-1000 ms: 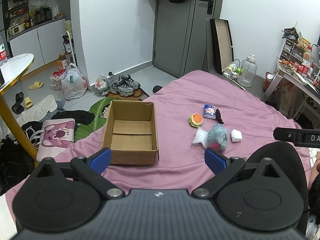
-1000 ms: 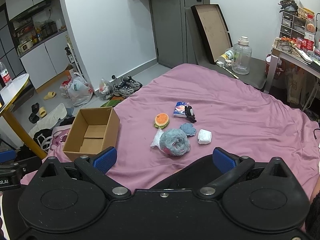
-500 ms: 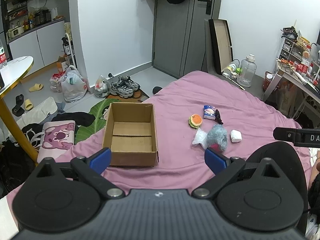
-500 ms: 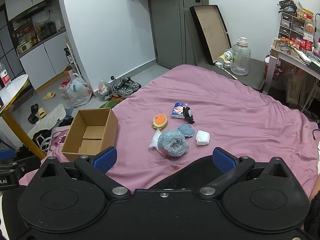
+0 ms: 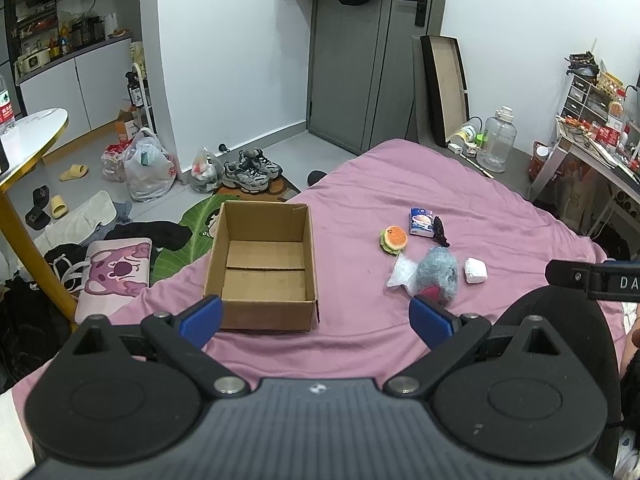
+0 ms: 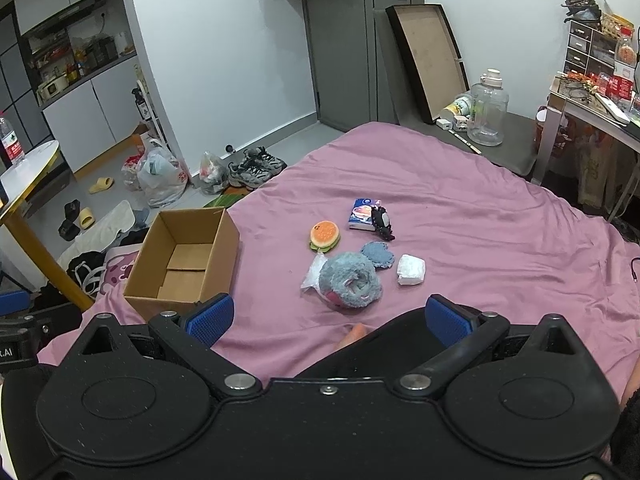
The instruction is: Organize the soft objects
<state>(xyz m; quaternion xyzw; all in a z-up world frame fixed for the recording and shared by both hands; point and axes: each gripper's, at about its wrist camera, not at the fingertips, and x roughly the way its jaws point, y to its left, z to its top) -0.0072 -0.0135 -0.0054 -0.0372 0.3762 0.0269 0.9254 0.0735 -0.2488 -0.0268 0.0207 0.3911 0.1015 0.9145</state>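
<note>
— Presently, what step is in hand?

— By my judgement the opening one; the cardboard box (image 5: 262, 268) sits with nothing inside it near the bed's left edge; the soft things lie loose to its right, none yet touched.

— State of the tongs?

— Left tongs (image 5: 316, 316) spread wide, holding nothing, hovering above the near side of the box; right tongs (image 6: 328, 318) equally wide and unladen, hanging short of the cluster.

— Where are the items?

— On the pink bedspread (image 6: 480, 216); a grey fluffy toy (image 6: 350, 280) nearest, touching a small clear bag (image 6: 312, 272); a burger toy (image 6: 325, 235) beyond it; a blue round pad (image 6: 378, 254) just behind the fluffy toy; a white packet (image 6: 411, 269) to the right; a blue tissue pack (image 6: 363, 214) with a black clip (image 6: 382, 223) against it, farthest.

— What does the next move call for?

— Likely the right tongs going forward and down over the fluffy toy, closing across its bulk; it should compress, so a deep bite seems wise; the clear bag may drag along.

— Surface and room?

— Bedspread wrinkled, yielding; sneakers (image 5: 250, 170), plastic bags and slippers on the floor beyond; a grey door (image 5: 360, 52); a water jug (image 6: 487, 108) near a cluttered tabletop (image 6: 592, 108) on the right.
</note>
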